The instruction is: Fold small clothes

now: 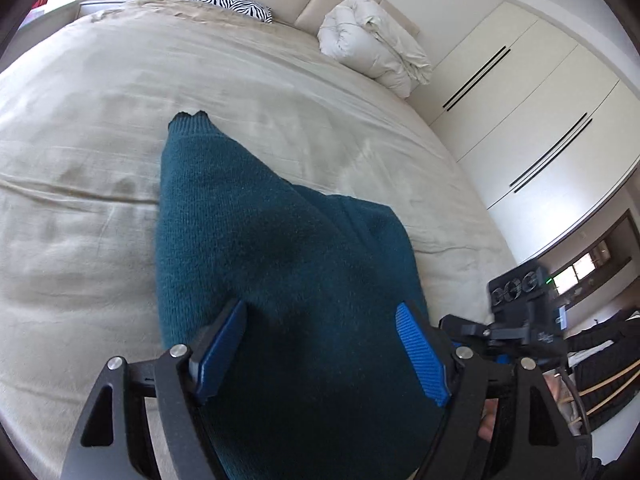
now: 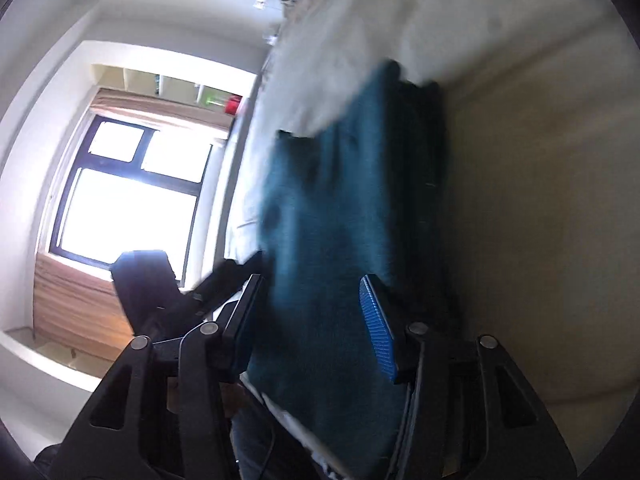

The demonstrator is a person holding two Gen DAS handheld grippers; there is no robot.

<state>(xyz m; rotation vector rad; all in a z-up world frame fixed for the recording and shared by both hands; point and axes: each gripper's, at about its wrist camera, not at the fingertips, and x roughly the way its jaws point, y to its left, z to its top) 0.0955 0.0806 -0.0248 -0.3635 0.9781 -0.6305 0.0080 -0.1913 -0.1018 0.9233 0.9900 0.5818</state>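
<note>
A dark teal knitted garment [image 1: 260,220] lies on the beige bed [image 1: 100,120], narrowing to a ribbed end at the far side. My left gripper [image 1: 322,348] hovers over its near part. The jaws stand wide, a blue pad [image 1: 224,344] at each side, neither pressing the cloth. The right wrist view is rolled sideways and blurred. There the same garment [image 2: 332,200] runs between the fingers of my right gripper [image 2: 312,320], whose jaws are apart with no visible pinch. The near edge of the cloth is hidden under both grippers.
A rolled white duvet [image 1: 372,44] and a zebra-print pillow [image 1: 224,2] lie by the padded headboard. White wardrobe doors [image 1: 520,100] run along the bed's right side. A bright window [image 2: 128,192] is on the opposite side. The other gripper's black housing [image 1: 520,304] is close at the right.
</note>
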